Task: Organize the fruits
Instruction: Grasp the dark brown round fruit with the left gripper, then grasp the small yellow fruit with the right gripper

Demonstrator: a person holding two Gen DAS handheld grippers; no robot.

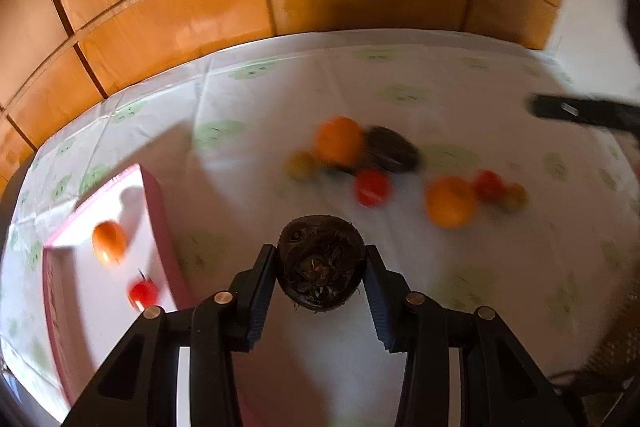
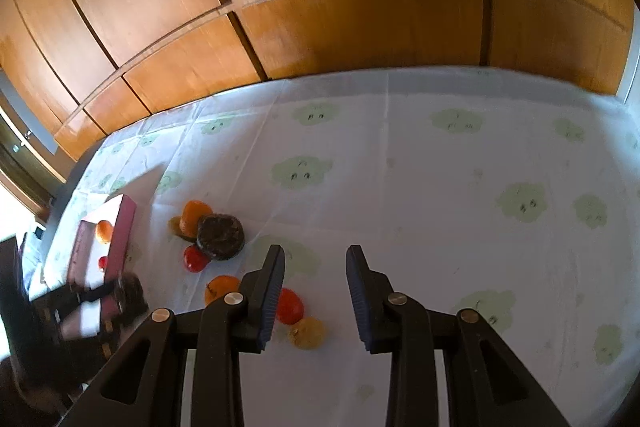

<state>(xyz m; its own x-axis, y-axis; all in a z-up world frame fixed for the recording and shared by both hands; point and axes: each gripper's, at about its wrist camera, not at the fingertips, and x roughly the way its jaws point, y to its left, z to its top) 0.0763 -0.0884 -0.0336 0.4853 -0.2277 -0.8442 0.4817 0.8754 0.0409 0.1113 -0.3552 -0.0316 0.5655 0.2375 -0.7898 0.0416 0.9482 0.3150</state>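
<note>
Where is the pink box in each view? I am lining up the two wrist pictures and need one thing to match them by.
Left wrist: the pink box sits at the lower left, open, with an orange and a red fruit inside.
Right wrist: the pink box sits at the left edge, seen from its side, just above the left gripper.
Shared landmark: the dark round fruit beside an orange on the cloth.
</note>
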